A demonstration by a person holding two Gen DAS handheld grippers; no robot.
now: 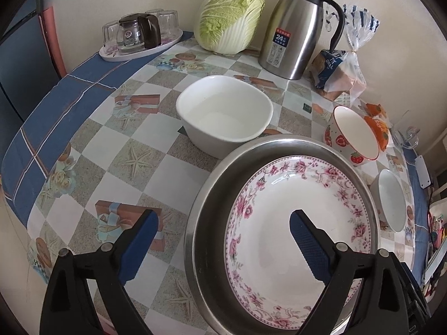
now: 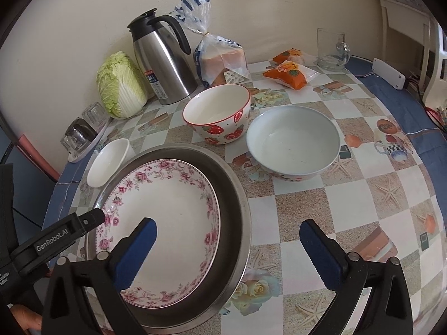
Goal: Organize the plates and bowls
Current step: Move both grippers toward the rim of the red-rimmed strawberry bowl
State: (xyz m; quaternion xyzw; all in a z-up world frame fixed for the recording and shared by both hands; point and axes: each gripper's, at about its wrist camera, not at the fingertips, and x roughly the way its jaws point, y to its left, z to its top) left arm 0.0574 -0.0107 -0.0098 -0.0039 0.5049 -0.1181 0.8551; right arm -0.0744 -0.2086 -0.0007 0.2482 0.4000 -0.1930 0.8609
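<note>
Porcelain, pink-flowered, the plate [image 1: 301, 217] is lying inside a steel pan [image 1: 204, 223] at the table's [image 1: 92, 145] near edge. Both the left gripper [image 1: 223, 240] and the right gripper [image 2: 227, 251] are hovering wide open, holding nothing. Three bowls are standing beyond: square white [image 1: 223, 117], strawberry [image 2: 218, 117], plain round [image 2: 293, 142]. Stiff, glazed and probably slippery, breakable; the raised rim is looking like the best hold.

Checked table [image 2: 321, 203] — bowls, steel pan [image 2: 237, 195], cabbage [image 2: 120, 86]
</note>
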